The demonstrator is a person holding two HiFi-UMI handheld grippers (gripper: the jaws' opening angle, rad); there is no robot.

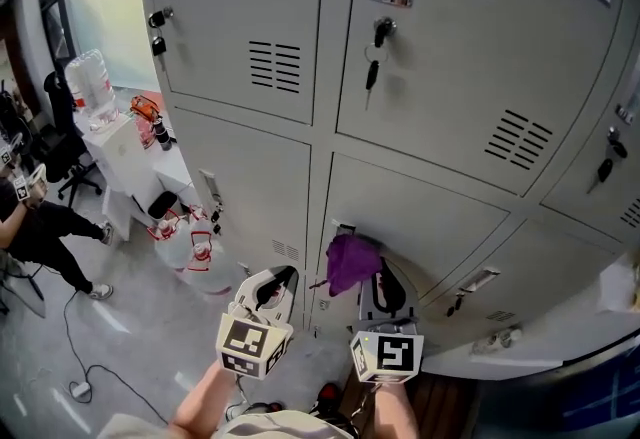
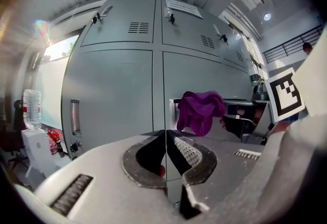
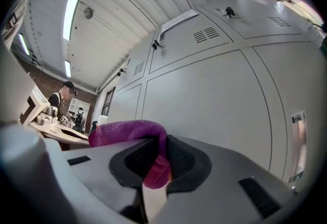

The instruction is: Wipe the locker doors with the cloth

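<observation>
A purple cloth (image 1: pixel 349 262) hangs bunched in front of a lower grey locker door (image 1: pixel 420 212), pinched in my right gripper (image 1: pixel 378 279), which is shut on it. In the right gripper view the cloth (image 3: pixel 127 131) folds down between the dark pads (image 3: pixel 179 159), with grey doors (image 3: pixel 214 100) close ahead. My left gripper (image 1: pixel 282 283) is just left of the cloth, shut with nothing in it. From the left gripper view, its closed jaws (image 2: pixel 166 154) face the lockers (image 2: pixel 112 90), and the cloth (image 2: pixel 199 110) hangs up to the right.
Keys (image 1: pixel 372 69) dangle from an upper door's lock. Door handles (image 1: pixel 478 280) stick out low on the right. At the left stand a white table (image 1: pixel 125 152), water bottles (image 1: pixel 198 252) and a seated person (image 1: pixel 35 222). A cable (image 1: pixel 85 377) lies on the floor.
</observation>
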